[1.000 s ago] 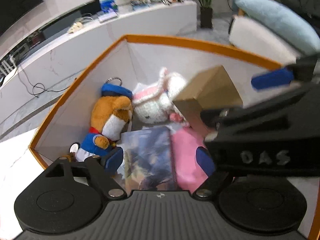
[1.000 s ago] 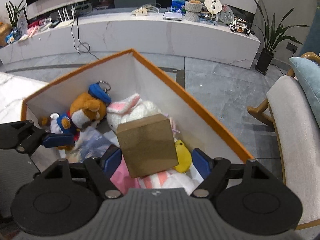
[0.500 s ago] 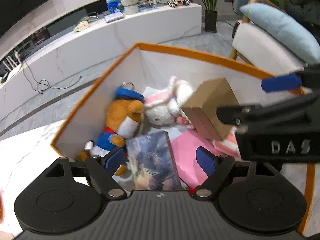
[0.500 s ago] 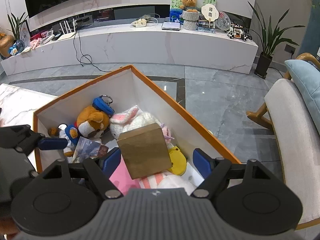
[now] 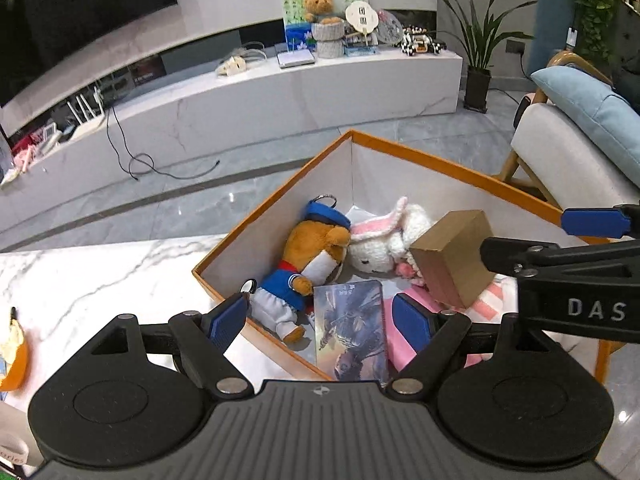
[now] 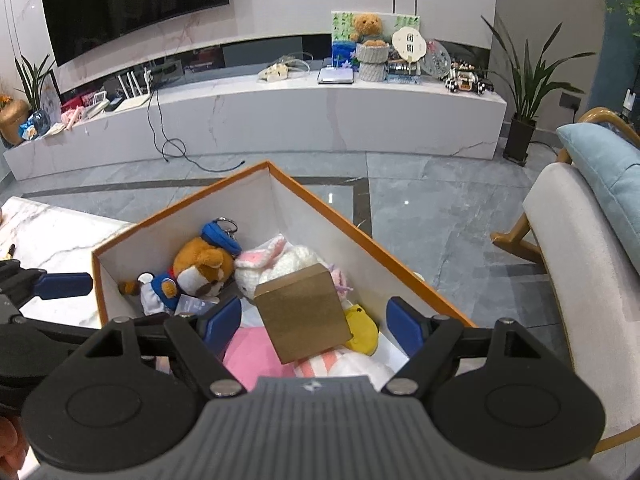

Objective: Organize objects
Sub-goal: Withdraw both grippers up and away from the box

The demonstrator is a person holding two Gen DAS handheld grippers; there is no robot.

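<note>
An orange-rimmed white box (image 5: 420, 154) (image 6: 316, 200) rests on the marble table and holds a brown sailor plush (image 5: 316, 256) (image 6: 200, 270), a white bunny plush (image 5: 380, 246) (image 6: 288, 258), a tilted cardboard cube (image 5: 456, 258) (image 6: 304, 316), a dark booklet (image 5: 350, 328), a pink item (image 6: 252, 356) and a yellow toy (image 6: 362, 330). My left gripper (image 5: 320, 320) hovers open above the box's near edge, over the booklet. My right gripper (image 6: 314, 326) hangs open above the cube without touching it, and shows at the right of the left wrist view (image 5: 592, 240).
The marble table (image 5: 100, 280) extends left of the box, with an orange-and-white object (image 5: 12, 352) at its far left edge. Beyond lie a grey tiled floor, a long white TV bench (image 6: 320, 112), potted plants, and an armchair (image 6: 588, 248) with a blue cushion to the right.
Both grippers have risen and pulled back from the box, so more of the room and table shows. The things in the box lie as before. Both stay open and empty.
</note>
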